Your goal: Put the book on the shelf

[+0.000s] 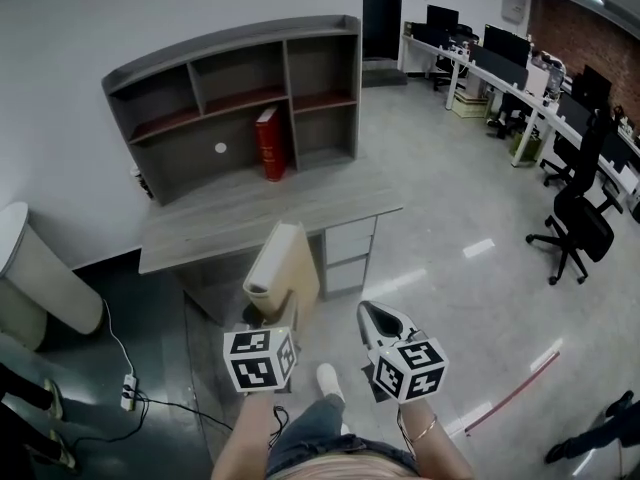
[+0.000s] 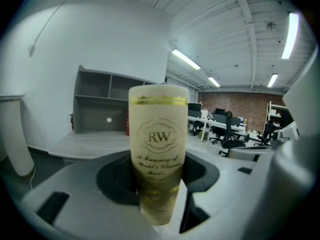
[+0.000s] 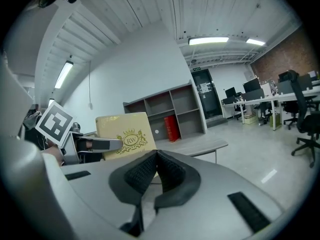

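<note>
A cream book with gold trim is upright in my left gripper, in front of the desk. In the left gripper view its spine with an "RW" crest stands between the jaws, which are shut on it. My right gripper is beside it to the right, shut and holding nothing; its black pads meet. The right gripper view shows the book's cover to the left. The grey shelf unit stands on the desk, with a red book upright in a lower compartment.
Drawers sit under the desk's right end. A white rounded bin lies at the left, and a power strip with cables is on the floor. Black office chairs and desks with monitors fill the right side.
</note>
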Demonstrator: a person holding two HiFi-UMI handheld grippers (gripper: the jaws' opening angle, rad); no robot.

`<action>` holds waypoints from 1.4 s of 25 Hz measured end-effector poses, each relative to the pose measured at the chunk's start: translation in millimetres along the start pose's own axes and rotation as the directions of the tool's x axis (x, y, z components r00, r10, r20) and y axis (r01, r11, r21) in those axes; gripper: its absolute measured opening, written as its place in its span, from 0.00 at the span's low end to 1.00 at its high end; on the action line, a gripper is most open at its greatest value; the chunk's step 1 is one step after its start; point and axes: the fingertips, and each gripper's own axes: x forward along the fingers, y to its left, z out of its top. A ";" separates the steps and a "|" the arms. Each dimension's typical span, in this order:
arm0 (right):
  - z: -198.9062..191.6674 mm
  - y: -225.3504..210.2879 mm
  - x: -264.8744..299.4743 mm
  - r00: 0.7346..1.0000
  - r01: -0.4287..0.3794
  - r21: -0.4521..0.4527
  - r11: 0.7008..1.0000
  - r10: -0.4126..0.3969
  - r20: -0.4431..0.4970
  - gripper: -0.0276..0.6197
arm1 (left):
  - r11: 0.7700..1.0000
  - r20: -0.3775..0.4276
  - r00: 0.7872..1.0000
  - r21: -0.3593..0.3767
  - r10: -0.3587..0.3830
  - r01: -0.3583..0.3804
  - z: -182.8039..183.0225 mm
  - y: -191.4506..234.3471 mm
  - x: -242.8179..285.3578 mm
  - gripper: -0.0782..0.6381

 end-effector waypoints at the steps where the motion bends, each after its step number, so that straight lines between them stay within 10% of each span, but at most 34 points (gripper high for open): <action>1: 1.1 -4.6 5.2 1.000 0.004 0.001 1.000 -0.004 -0.002 0.06 | 1.000 0.000 1.000 0.001 -0.001 0.001 2.1 0.9 7.2 0.42; 35: 78.5 -127.2 262.3 0.994 0.023 -0.015 1.000 -0.024 -0.104 0.06 | 1.000 -0.076 0.997 0.022 0.007 -0.006 75.4 67.8 288.7 0.42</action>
